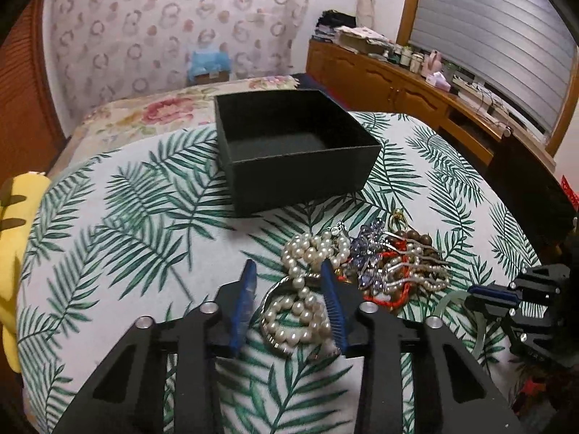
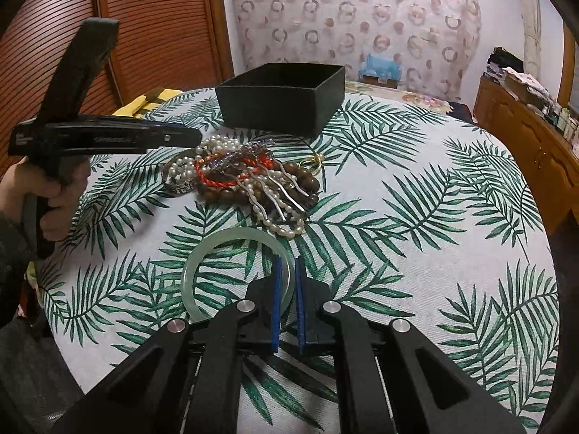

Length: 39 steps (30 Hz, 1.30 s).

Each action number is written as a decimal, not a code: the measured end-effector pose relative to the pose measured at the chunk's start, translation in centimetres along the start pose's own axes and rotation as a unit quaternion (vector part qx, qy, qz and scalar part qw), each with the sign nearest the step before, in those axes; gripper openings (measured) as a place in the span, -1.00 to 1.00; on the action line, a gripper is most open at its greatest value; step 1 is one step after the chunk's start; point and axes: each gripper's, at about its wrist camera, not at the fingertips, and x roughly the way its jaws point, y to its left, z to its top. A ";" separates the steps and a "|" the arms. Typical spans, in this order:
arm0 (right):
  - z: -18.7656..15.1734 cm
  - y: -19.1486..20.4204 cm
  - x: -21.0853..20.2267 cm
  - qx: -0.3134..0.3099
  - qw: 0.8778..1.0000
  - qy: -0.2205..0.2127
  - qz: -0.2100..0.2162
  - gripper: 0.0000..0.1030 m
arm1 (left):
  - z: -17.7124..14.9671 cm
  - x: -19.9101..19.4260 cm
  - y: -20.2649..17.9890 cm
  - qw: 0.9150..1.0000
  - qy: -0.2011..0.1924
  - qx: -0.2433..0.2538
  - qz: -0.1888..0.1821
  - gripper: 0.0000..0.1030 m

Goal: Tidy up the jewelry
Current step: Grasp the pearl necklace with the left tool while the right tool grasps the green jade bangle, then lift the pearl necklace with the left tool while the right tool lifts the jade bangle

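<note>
An open black box [image 1: 289, 148] stands on the leaf-print table; it also shows in the right wrist view [image 2: 282, 97], and looks empty. A jewelry pile [image 1: 391, 264] lies in front of it: pearl strands, brown wooden beads, red cord, purple crystals, silver hairpins, a gold ring [image 2: 314, 161]. My left gripper [image 1: 287, 271] is open, its blue fingers on either side of a pearl strand [image 1: 300, 311] lying over a silver bangle. My right gripper [image 2: 287, 264] is shut on the rim of a pale green jade bangle [image 2: 231, 238] lying on the table.
A yellow plush toy [image 1: 14, 253] sits at the table's left edge. A floral-covered surface [image 1: 163, 108] lies behind the table. A wooden sideboard [image 1: 416, 86] with clutter runs along the right wall. A wooden louvred door [image 2: 152, 25] stands to the left.
</note>
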 end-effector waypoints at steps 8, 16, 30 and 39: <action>0.0 0.1 0.2 -0.004 1.000 0.001 -0.003 -0.84 | 0.6 1.9 0.6 0.999 0.020 -0.017 -0.024 -0.73; 0.0 0.3 0.3 -0.005 1.000 0.003 -0.003 -0.81 | 1.1 0.6 0.3 1.000 -0.007 -0.016 -0.020 -0.87; 0.1 0.3 0.0 -0.004 1.000 0.000 0.003 -0.84 | 2.9 -5.9 -1.3 0.996 -0.089 -0.001 -0.016 -0.87; 2.3 0.5 -1.9 -0.010 0.999 -0.038 -0.003 -0.84 | 5.1 -9.5 -2.0 0.991 -0.131 0.014 -0.012 -0.87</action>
